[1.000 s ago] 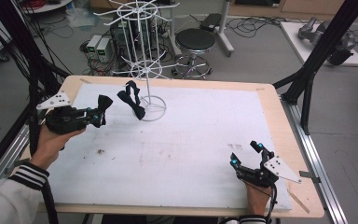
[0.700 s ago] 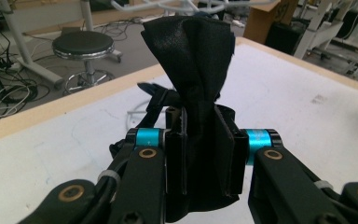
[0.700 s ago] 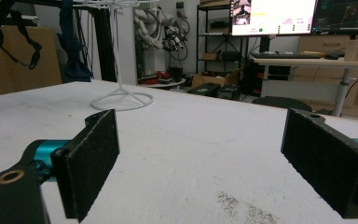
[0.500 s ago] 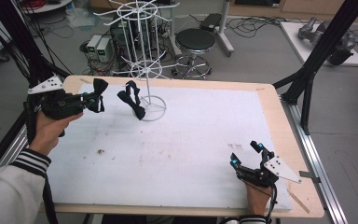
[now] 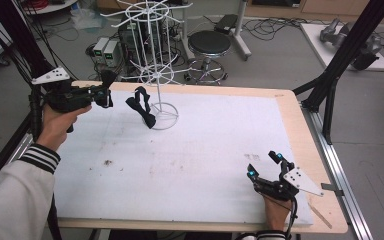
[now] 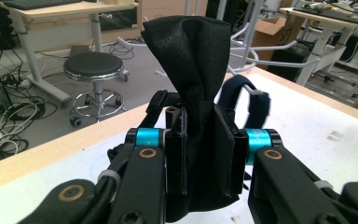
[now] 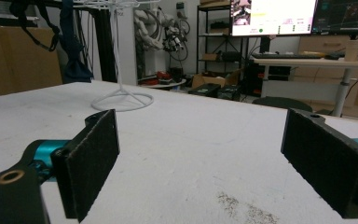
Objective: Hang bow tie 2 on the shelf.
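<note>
Two grippers are seen in the high view, one at each end of a white-topped desk (image 5: 200, 165). The left gripper (image 5: 106, 85) is held up over the desk's far left corner by a hand (image 5: 55, 125), and a dark cloth (image 5: 109, 77) stands up between its fingers. A second dark piece, a black strap (image 5: 142, 106), is hung on a white wire rack (image 5: 155, 75) just beside it. The right gripper (image 5: 265, 165) is rested near the desk's near right corner, well apart from the rack, its fingers spread with nothing between them.

From the left gripper view, the cloth (image 6: 193, 79) is shown pinched tightly between the two fingers (image 6: 176, 154), closed about as far as the fabric allows; its upper part fans out above them. The strap (image 6: 256, 105) is glimpsed behind, hooked on a rack arm.

From the right gripper view, the fingers (image 7: 91, 161) are seen wide apart above the bare desk top (image 7: 200, 154). Nothing is gripped. The rack's ringed foot (image 7: 121, 100) is visible farther off, with dark straps (image 7: 72, 51) hung from its upper arms.
</note>
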`<state>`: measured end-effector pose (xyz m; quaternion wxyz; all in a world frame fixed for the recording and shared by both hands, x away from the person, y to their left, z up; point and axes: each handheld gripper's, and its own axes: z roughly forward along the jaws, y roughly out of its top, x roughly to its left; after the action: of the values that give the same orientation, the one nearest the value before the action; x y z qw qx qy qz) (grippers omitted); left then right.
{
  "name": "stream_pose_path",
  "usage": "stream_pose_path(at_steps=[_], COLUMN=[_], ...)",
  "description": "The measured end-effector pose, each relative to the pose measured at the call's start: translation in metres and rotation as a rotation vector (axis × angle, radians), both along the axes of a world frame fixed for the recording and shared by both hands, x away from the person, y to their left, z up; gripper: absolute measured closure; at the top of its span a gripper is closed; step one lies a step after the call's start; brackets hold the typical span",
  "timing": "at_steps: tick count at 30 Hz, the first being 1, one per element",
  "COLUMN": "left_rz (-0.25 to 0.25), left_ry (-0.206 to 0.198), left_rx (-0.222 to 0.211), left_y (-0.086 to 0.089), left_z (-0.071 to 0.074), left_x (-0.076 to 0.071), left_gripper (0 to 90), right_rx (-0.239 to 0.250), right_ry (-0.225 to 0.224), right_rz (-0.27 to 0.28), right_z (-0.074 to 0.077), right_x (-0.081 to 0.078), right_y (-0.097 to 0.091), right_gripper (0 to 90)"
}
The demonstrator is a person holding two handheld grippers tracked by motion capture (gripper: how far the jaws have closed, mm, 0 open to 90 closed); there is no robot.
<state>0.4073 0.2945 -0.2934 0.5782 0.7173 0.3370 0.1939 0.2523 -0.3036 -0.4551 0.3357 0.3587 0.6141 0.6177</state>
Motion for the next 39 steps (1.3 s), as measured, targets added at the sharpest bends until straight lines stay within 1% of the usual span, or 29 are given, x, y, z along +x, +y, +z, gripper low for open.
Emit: stream_pose_path(at_steps=[1, 3, 5, 7, 12, 14, 20, 21, 22, 24, 32, 35, 39], left_rz=[0.003, 0.001, 0.003, 0.003, -0.001, -0.002, -0.006, -0.01, -0.011, -0.014, -0.019, -0.021, -0.027], left_ry=[-0.001, -0.003, -0.002, -0.002, -0.008, -0.009, -0.011, -0.012, -0.014, -0.016, -0.014, -0.018, -0.016], left_rx=[0.001, -0.017, -0.013, -0.022, -0.016, -0.021, -0.012, -0.005, -0.01, -0.005, -0.008, -0.016, -0.012], left_y=[0.0, 0.0, -0.001, -0.002, -0.004, -0.005, -0.009, -0.009, -0.01, -0.012, -0.019, -0.022, -0.027], left_z=[0.001, 0.001, 0.001, 0.002, 0.007, 0.01, 0.017, 0.019, 0.02, 0.022, 0.027, 0.029, 0.03], left_x=[0.002, 0.005, 0.009, 0.012, 0.019, 0.022, 0.029, 0.03, 0.031, 0.032, 0.04, 0.042, 0.045], left_gripper=[75.5, 75.5, 75.5, 75.5, 75.5, 75.5, 75.5, 75.5, 75.5, 75.5, 75.5, 75.5, 75.5], right_rx=[0.0, 0.001, 0.0, -0.001, 0.0, 0.0, 0.005, 0.006, 0.006, 0.008, 0.008, 0.008, 0.008], right_ry=[0.0, 0.001, -0.004, -0.004, -0.004, -0.004, 0.002, 0.002, 0.002, 0.002, -0.001, -0.002, -0.001], right_rz=[0.0, 0.002, 0.001, 0.001, 0.0, 0.001, 0.001, 0.003, 0.003, 0.003, 0.002, 0.002, 0.004], right_z=[0.0, 0.0, 0.0, 0.0, 0.0, 0.0, 0.0, 0.0, 0.0, 0.0, 0.0, 0.0, 0.0], right_x=[0.0, 0.0, 0.0, 0.0, 0.0, 0.0, 0.0, 0.0, 0.0, 0.0, 0.0, 0.0, 0.0], right_y=[0.0, 0.0, -0.001, -0.001, -0.001, -0.001, -0.001, -0.001, -0.001, -0.001, -0.001, -0.001, -0.001], right_gripper=[10.8, 10.8, 10.8, 10.8, 10.8, 10.8, 10.8, 10.8, 10.8, 10.8, 10.8, 10.8, 10.8])
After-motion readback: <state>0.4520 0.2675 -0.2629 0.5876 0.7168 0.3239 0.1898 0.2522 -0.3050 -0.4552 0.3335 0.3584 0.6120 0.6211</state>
